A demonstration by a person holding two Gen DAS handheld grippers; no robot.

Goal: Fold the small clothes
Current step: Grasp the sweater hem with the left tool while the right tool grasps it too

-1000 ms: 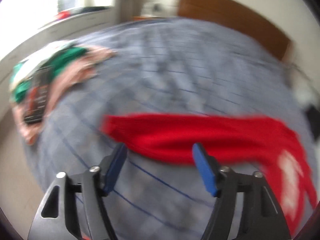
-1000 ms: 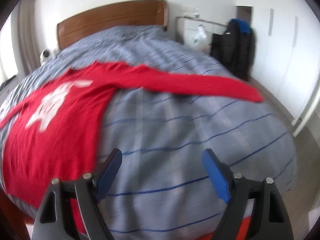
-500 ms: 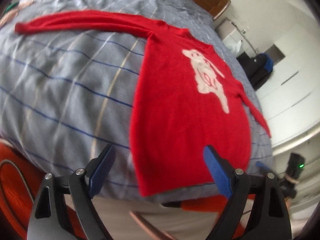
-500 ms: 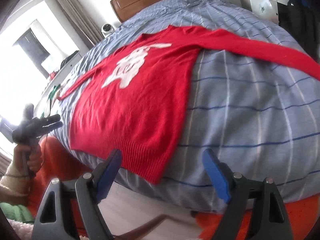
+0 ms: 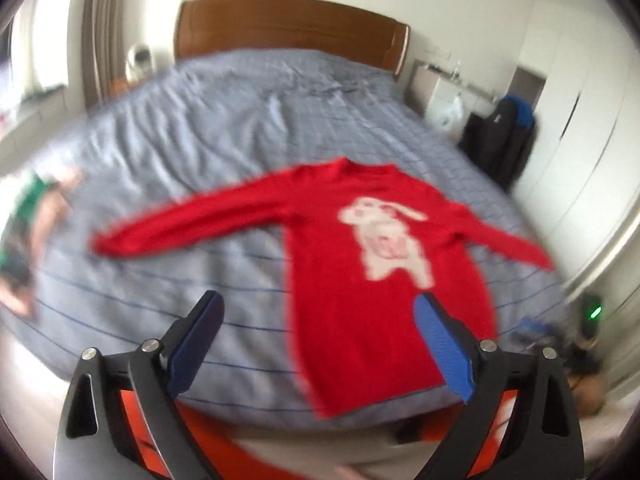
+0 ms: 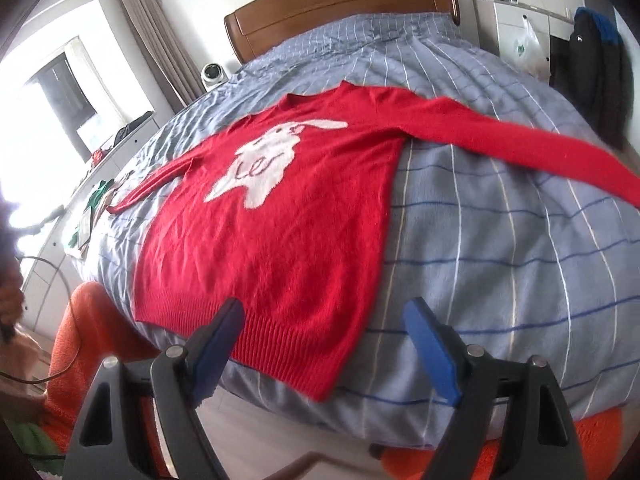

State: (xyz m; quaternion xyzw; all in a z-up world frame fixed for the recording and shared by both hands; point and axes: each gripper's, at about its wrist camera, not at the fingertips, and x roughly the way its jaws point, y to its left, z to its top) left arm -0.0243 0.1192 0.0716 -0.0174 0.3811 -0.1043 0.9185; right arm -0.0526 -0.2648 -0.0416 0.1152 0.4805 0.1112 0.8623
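Note:
A red long-sleeved sweater (image 5: 372,280) with a white rabbit print lies flat, front up, on the bed, both sleeves spread out; it also shows in the right wrist view (image 6: 280,224). My left gripper (image 5: 316,336) is open and empty, held off the foot of the bed, its right finger over the sweater's lower body. My right gripper (image 6: 324,340) is open and empty, just short of the sweater's ribbed hem (image 6: 280,344) near its right corner.
The bed has a grey-blue checked cover (image 6: 500,248) and a wooden headboard (image 6: 340,4). A pile of green and pink clothes (image 5: 28,216) lies at the bed's left edge. A black bag (image 6: 592,64) and white cabinet stand at the right.
Both views have swung to face the head of the bed. The left gripper has drawn back, so the whole sweater shows. The right gripper has come closer to the hem.

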